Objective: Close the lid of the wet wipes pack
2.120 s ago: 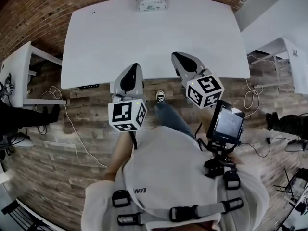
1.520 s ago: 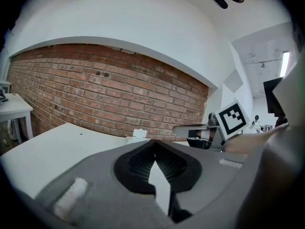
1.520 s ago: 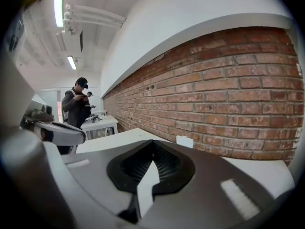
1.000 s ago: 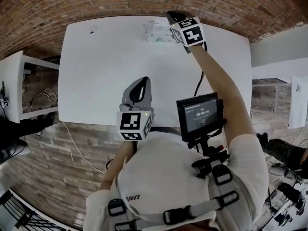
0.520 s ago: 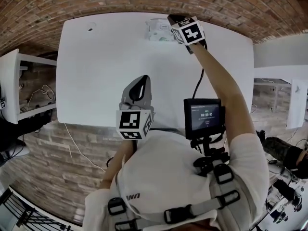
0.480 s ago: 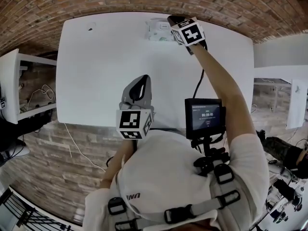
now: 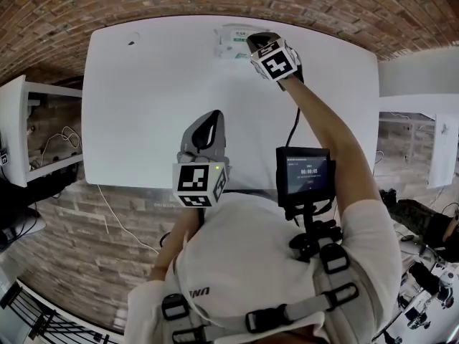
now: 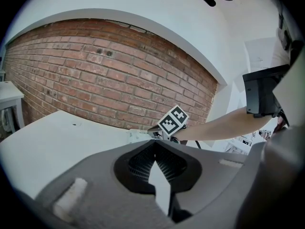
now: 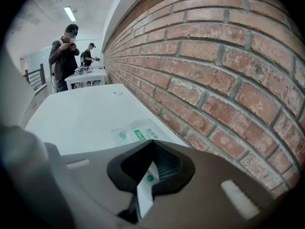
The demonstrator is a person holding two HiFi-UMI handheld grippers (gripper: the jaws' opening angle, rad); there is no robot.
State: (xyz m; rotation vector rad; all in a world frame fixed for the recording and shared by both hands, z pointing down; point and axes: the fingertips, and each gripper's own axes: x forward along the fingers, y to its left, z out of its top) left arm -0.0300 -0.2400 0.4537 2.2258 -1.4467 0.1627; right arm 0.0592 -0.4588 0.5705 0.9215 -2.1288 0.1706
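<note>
The wet wipes pack is white with green print and lies at the far edge of the white table, close to the brick wall. In the right gripper view the pack sits just beyond the jaws and its top looks flat. My right gripper hovers at the pack's right end, jaws together and empty. My left gripper hangs over the table's near edge, well short of the pack, also shut on nothing. From the left gripper view, the right gripper's marker cube shows beside the pack.
A brick wall runs right behind the pack. A small dark mark lies at the table's far left. A screen hangs at my chest. Two people stand by another table far off. A white side desk stands at left.
My right arm reached from the table's near edge out to the pack at the far edge, then drew back slightly to its right end. The pack's raised lid now lies flat. Left gripper barely moved.
</note>
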